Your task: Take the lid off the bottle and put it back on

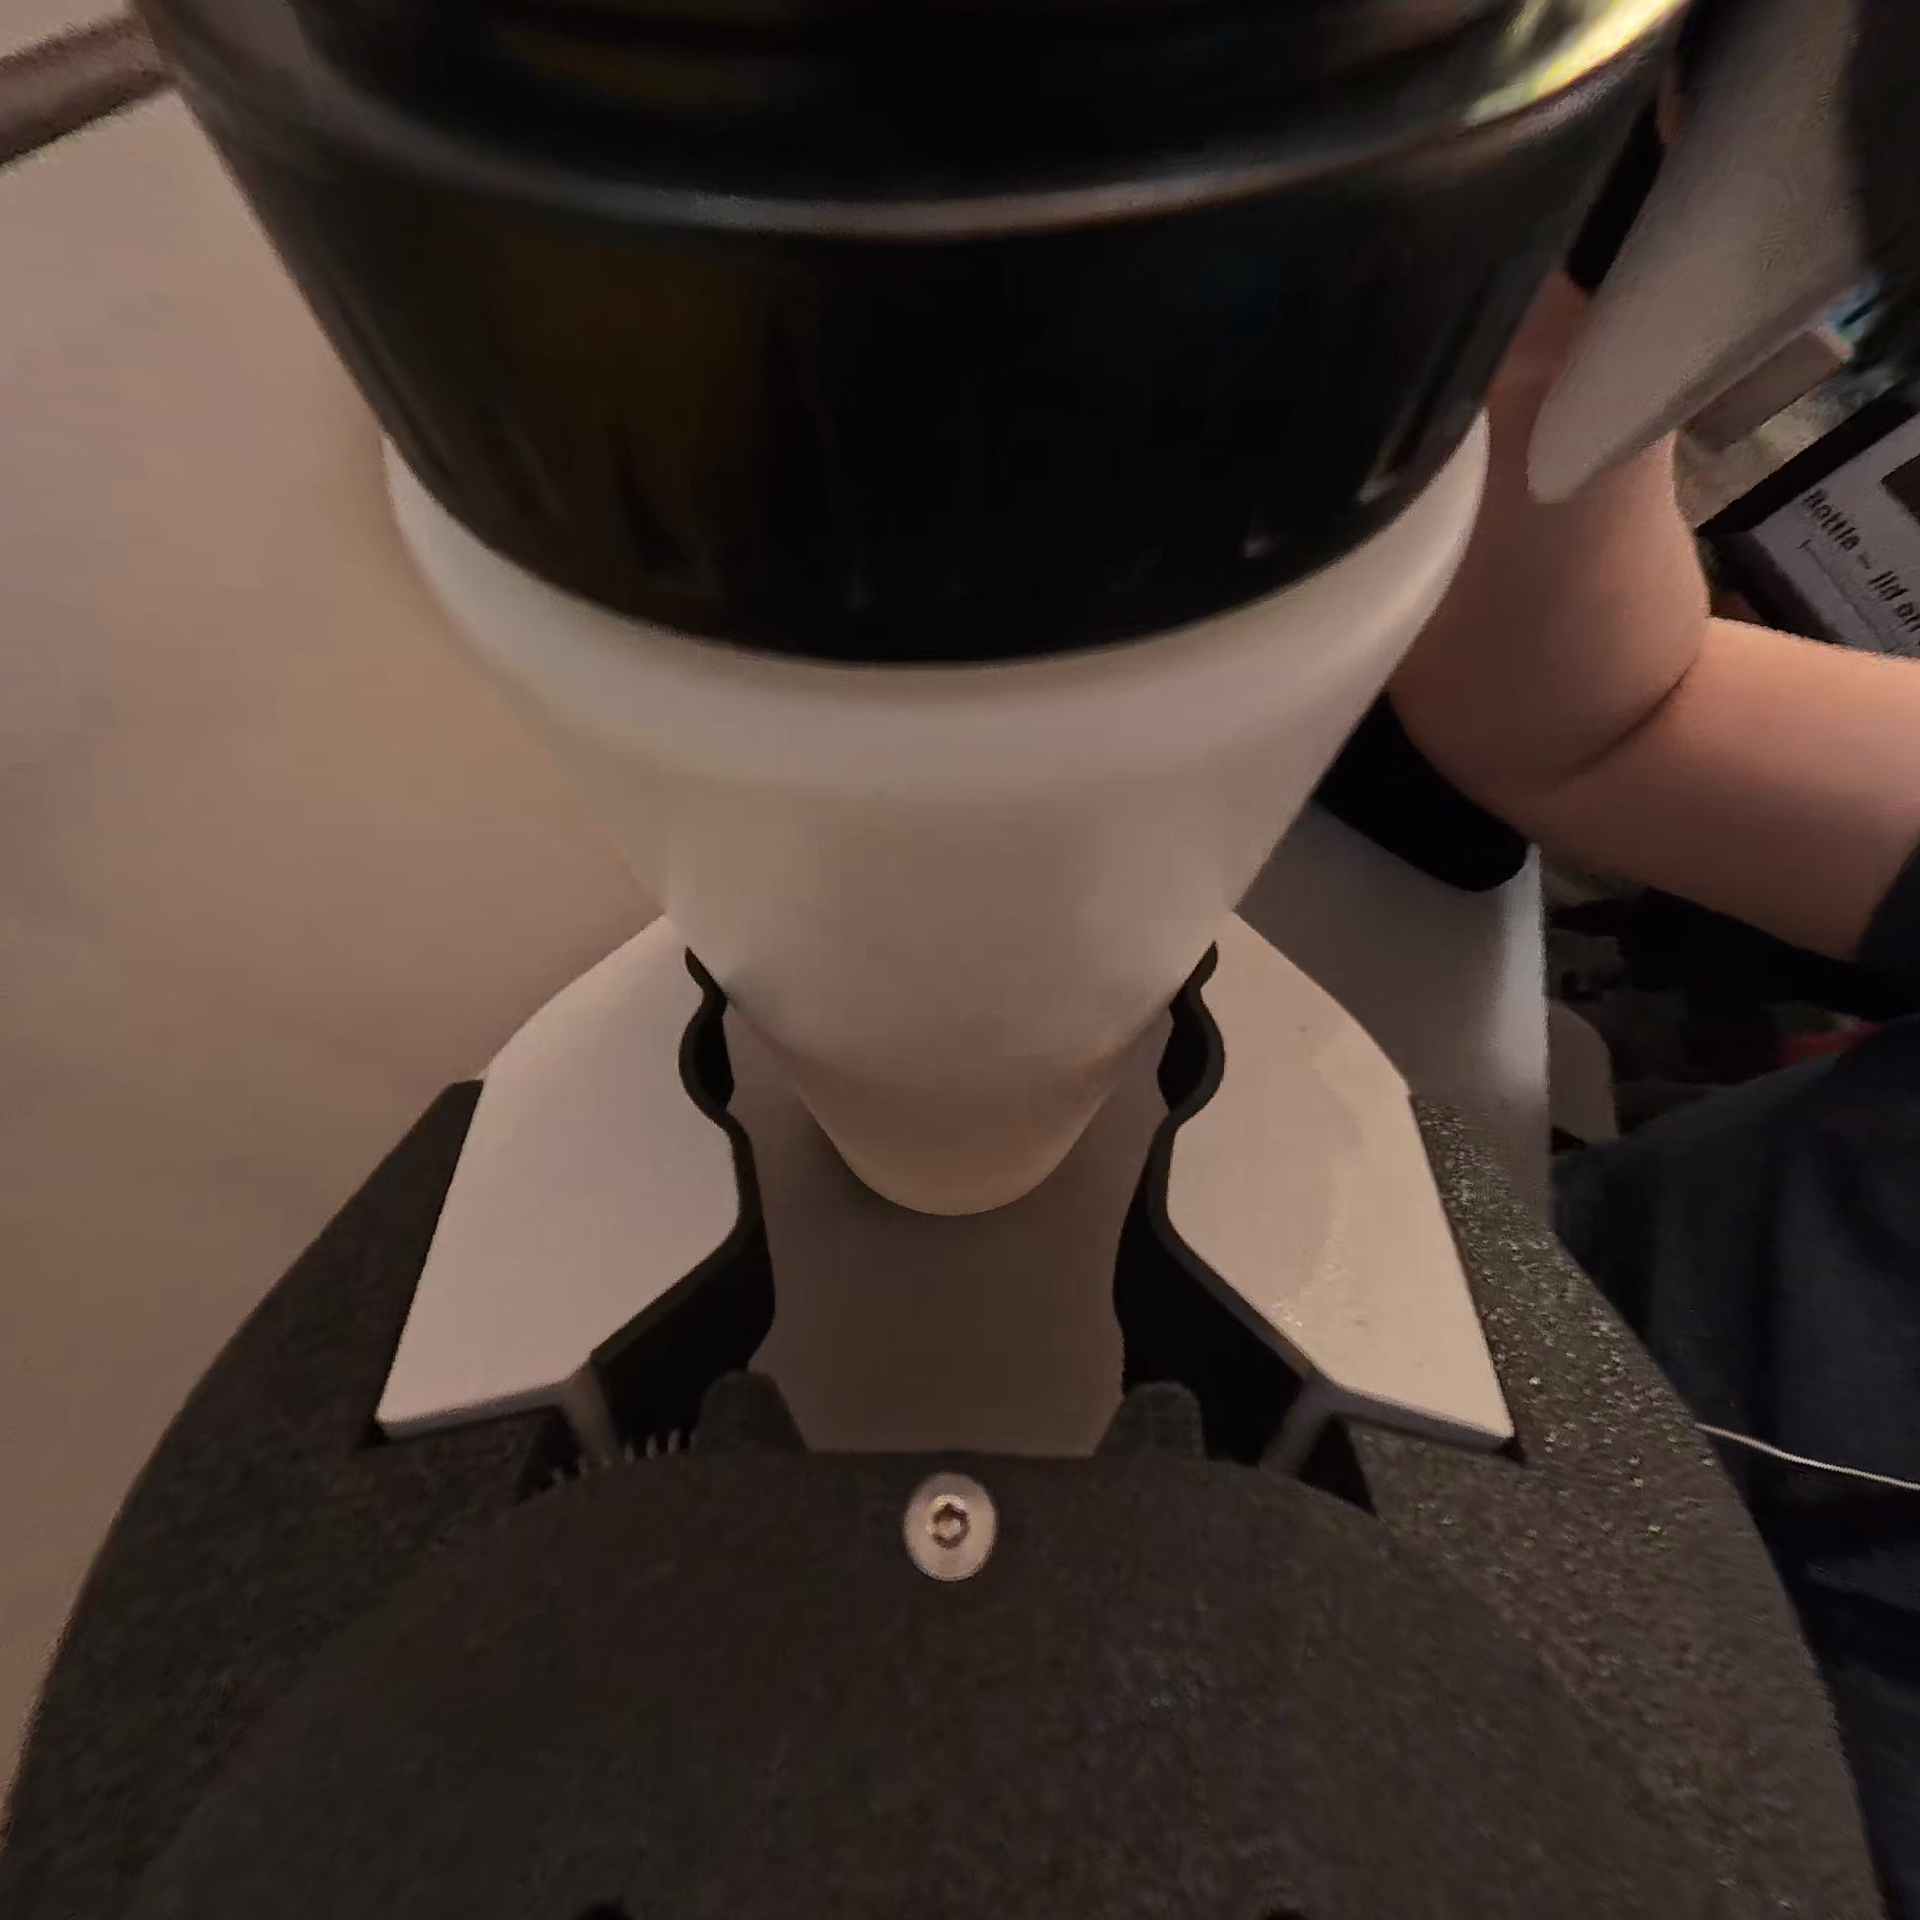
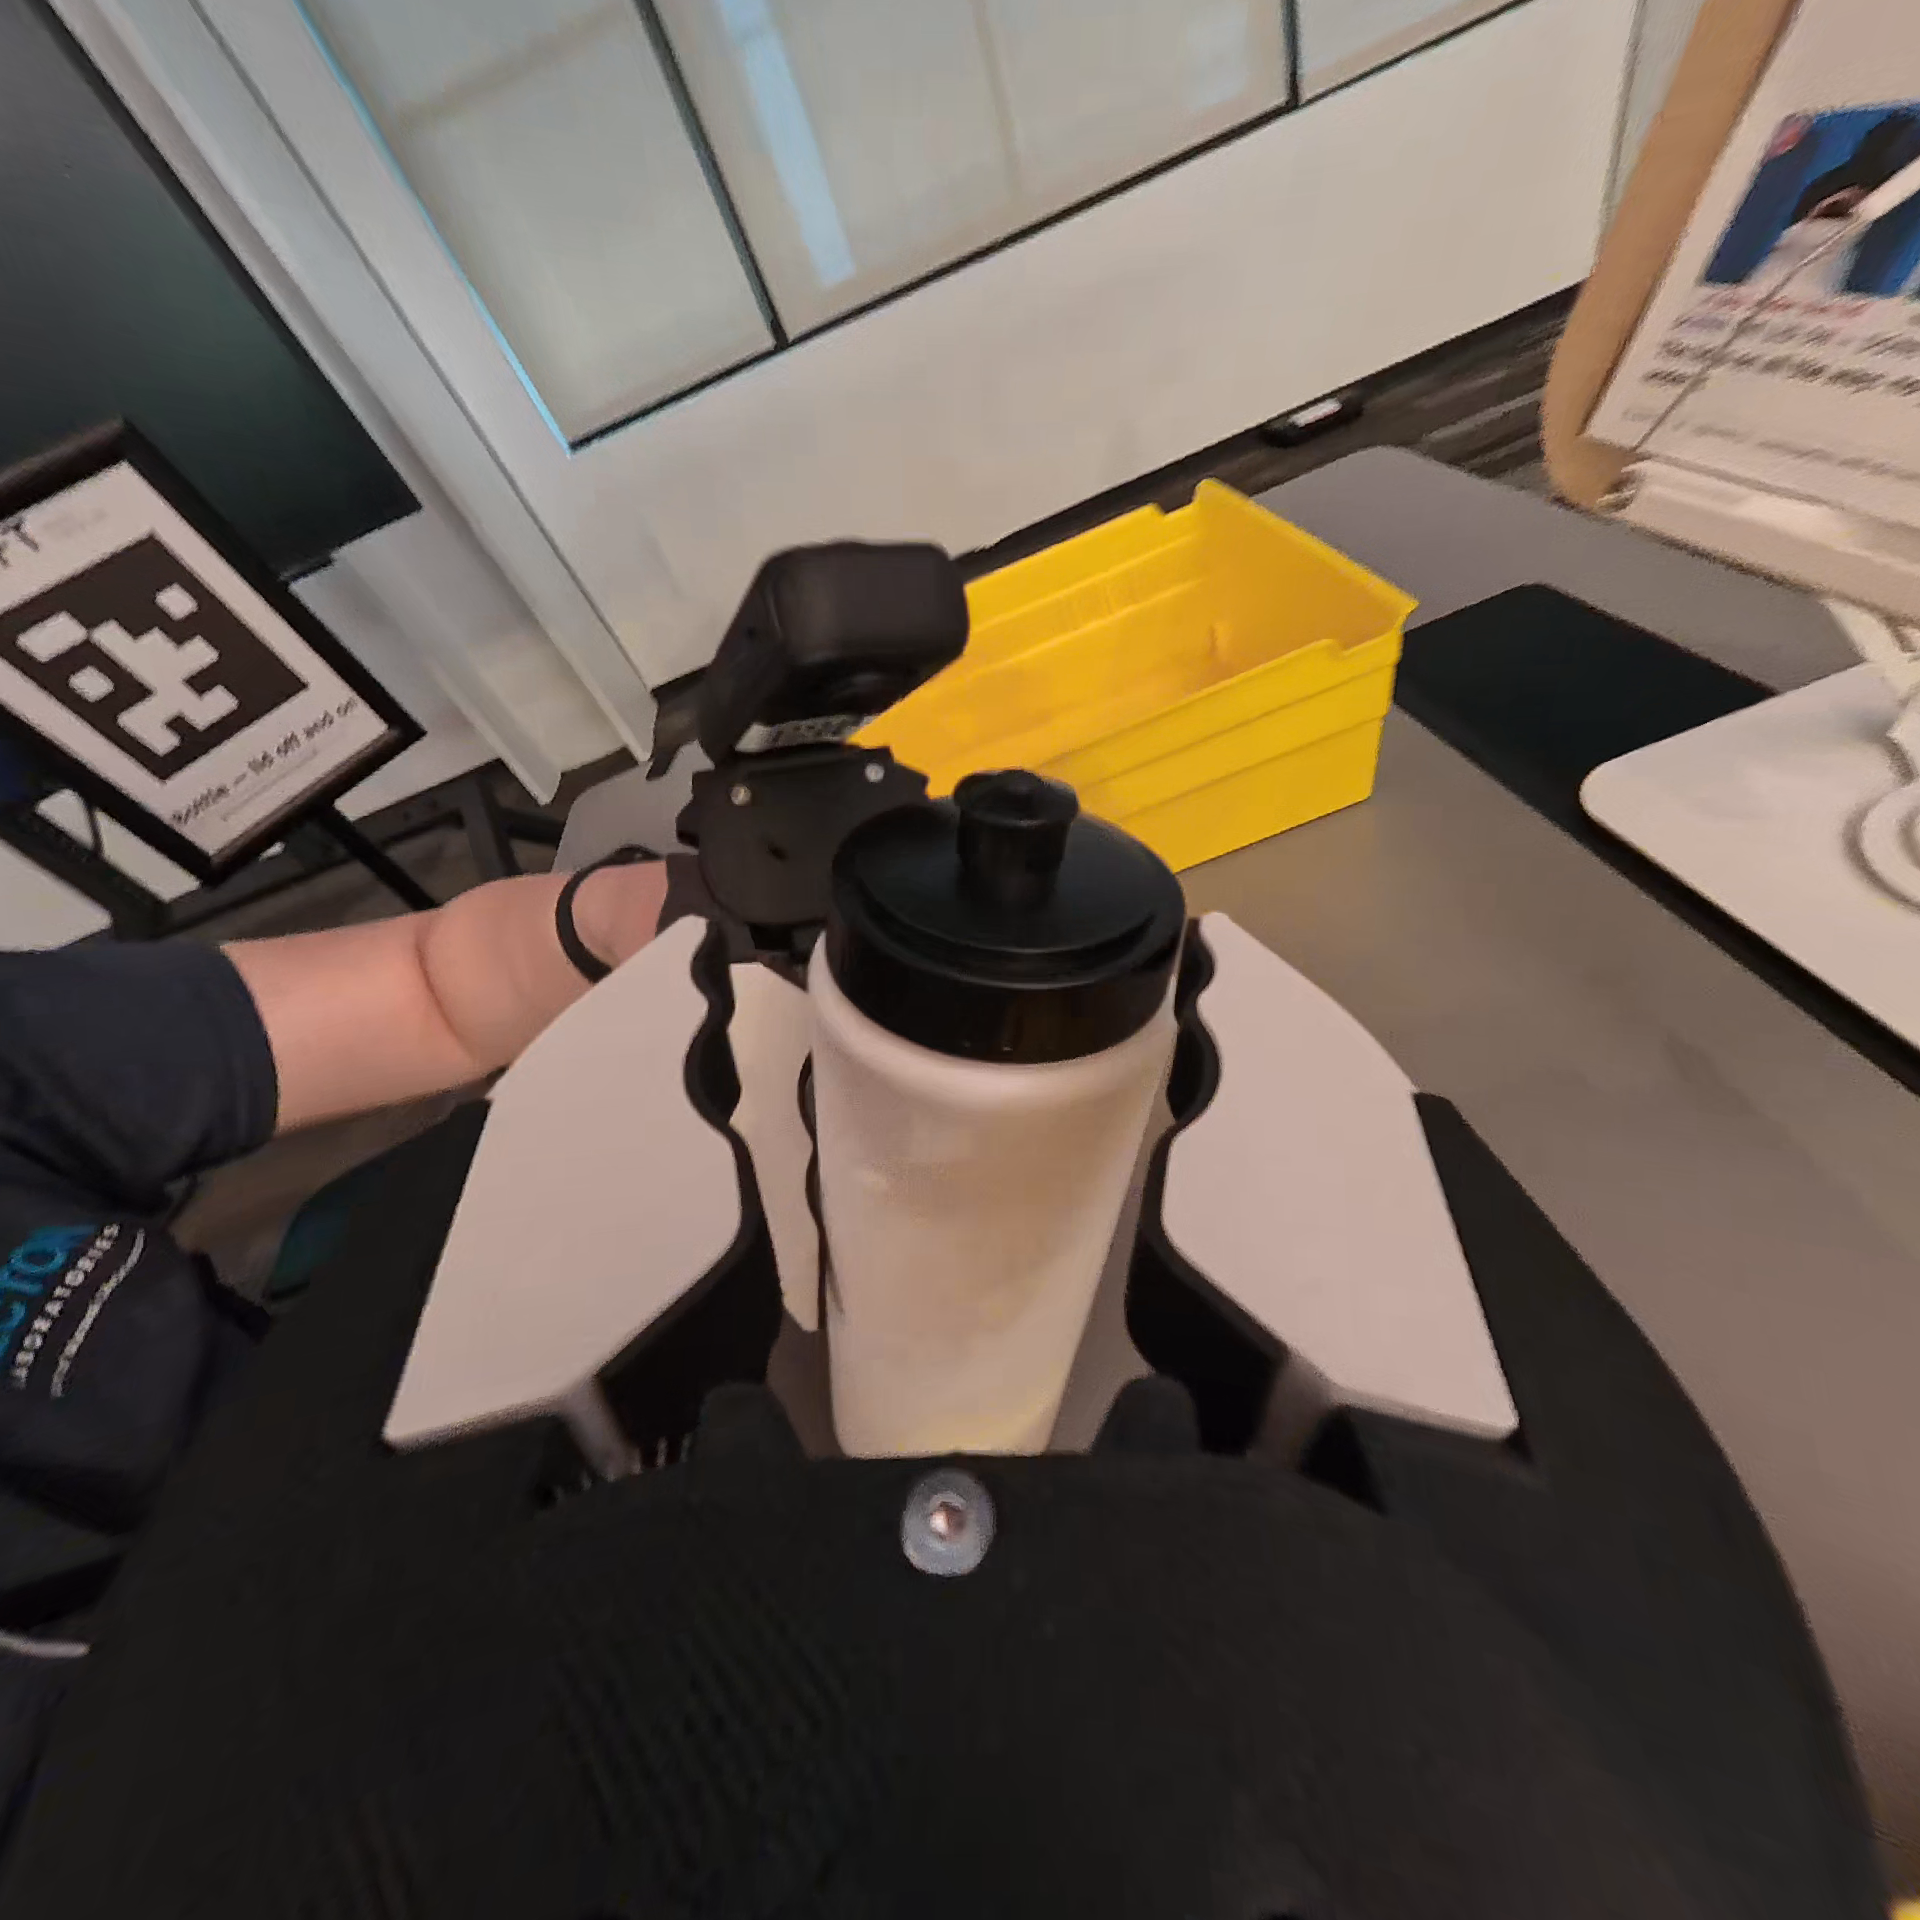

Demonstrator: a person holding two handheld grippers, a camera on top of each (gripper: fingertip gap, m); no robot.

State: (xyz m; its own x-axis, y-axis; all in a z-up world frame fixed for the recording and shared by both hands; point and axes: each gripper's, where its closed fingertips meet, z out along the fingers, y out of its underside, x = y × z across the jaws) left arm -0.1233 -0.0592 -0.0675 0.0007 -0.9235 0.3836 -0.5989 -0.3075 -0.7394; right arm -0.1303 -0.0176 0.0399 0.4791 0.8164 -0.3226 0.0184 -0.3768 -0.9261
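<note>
A white bottle (image 2: 966,1226) with a black lid (image 2: 1003,914) and spout stands upright over the table. In the left wrist view I see the bottle (image 1: 935,831) from low down, with the lid (image 1: 883,416) on top. My left gripper (image 1: 951,987) is shut on the bottle's lower body. It shows behind the bottle in the right wrist view (image 2: 790,831). My right gripper (image 2: 951,997) is open, with its fingers on either side of the lid. Its right pad touches the lid's rim and its left finger stands apart. One of its fingers (image 1: 1662,343) shows beside the lid.
A yellow bin (image 2: 1195,665) sits on the grey table (image 2: 1455,987) behind the bottle. A black mat (image 2: 1558,675) and a white board (image 2: 1766,810) lie at the right. A framed marker sign (image 2: 156,665) stands at the left. A person's hand (image 2: 468,977) holds the left gripper.
</note>
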